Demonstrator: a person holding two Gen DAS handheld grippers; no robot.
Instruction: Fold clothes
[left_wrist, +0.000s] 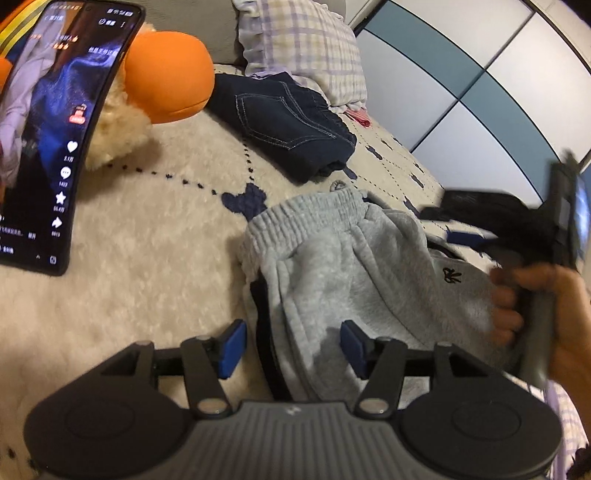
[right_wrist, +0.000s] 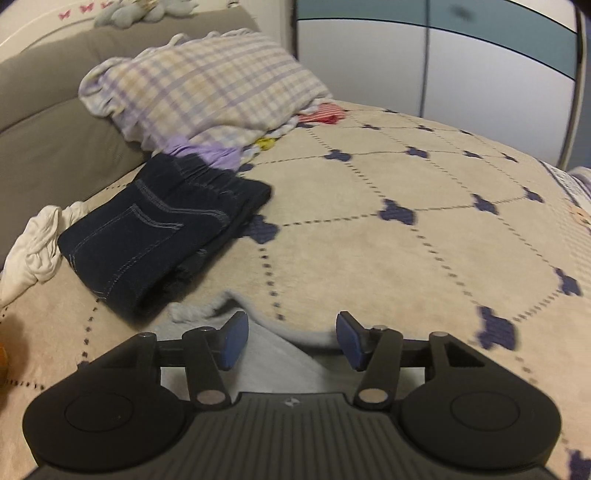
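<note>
1. Grey sweatpants (left_wrist: 332, 266) lie folded on a cream blanket (left_wrist: 147, 295), elastic waistband facing away, a small dark logo near the right edge.
2. Left gripper (left_wrist: 291, 345) hovers at the near end of the sweatpants, blue pads apart with grey fabric between them, not pinched.
3. Right gripper (right_wrist: 291, 339), held in a hand (left_wrist: 546, 314), is also spread; grey cloth lies under its pads.
4. Folded jeans (right_wrist: 159, 236) sit further back, well apart.
5. Plaid pillow (right_wrist: 207, 88) rests behind the jeans.
6. Phone (left_wrist: 51, 140) with a lit screen stands at the left, beside an orange plush toy (left_wrist: 166, 74).
</note>
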